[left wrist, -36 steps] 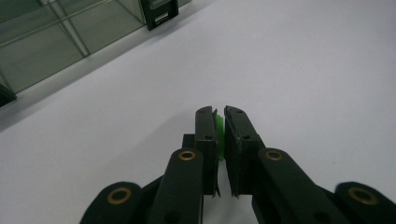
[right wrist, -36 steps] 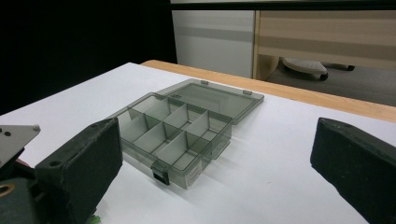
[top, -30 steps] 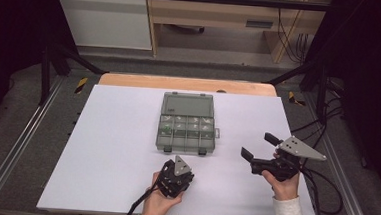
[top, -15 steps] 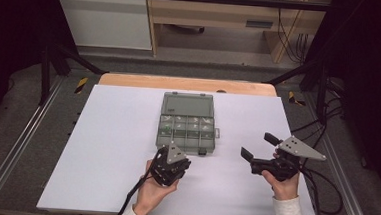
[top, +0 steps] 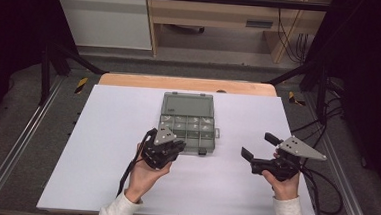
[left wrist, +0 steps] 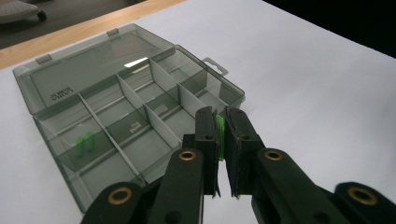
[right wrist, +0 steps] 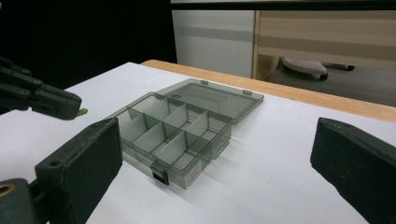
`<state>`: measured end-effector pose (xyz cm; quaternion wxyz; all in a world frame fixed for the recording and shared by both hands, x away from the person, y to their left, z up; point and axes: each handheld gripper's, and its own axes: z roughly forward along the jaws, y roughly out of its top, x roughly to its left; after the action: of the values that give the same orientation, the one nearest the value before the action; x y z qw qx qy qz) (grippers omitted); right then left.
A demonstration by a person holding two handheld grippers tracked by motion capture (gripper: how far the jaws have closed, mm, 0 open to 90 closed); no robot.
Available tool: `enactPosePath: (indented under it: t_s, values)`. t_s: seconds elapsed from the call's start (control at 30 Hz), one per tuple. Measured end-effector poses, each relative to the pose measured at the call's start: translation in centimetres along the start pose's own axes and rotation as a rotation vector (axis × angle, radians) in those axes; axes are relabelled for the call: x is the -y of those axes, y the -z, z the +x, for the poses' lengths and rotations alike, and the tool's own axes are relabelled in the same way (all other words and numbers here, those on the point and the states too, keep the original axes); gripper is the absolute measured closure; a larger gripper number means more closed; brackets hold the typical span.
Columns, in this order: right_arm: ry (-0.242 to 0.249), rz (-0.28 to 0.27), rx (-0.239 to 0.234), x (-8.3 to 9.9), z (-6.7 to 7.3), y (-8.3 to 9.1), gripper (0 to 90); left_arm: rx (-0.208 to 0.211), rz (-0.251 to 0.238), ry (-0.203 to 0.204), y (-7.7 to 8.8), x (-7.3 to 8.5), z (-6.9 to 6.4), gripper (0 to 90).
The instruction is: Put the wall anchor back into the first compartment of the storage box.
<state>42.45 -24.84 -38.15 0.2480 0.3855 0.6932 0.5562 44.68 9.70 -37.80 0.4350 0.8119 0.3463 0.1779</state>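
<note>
A smoky clear organizer box lies open mid-table, its lid folded flat at the far side. Two small green pieces rest in one near compartment. My left gripper is shut on a thin green piece, held a little above the table at the box's near left corner. The right gripper view catches the green tip poking from those jaws. My right gripper hovers open to the right of the box with nothing between its jaws, pointing toward the box.
The white table top has a wooden strip along its far edge. Metal rails and cables run along both sides, with a wooden cabinet beyond the table.
My left gripper has lifted off the table and moved left and forward toward the box's near left corner, still shut. The right gripper has kept still.
</note>
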Motion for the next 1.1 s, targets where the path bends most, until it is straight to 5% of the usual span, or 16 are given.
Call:
enactPosePath:
  t_s: [0.33, 1.1]
  values:
    - [-0.001, -0.001, 0.004, 0.0, 0.0, 0.1, 2.6, -0.004, -0.023, 0.01, 0.0, -1.5, 2.3, 83.5]
    - [0.004, -0.002, 0.0, 0.0, -0.1, 0.0, 2.5, -0.086, -0.035, 0.034, -2.1, -2.5, 6.8, 83.5]
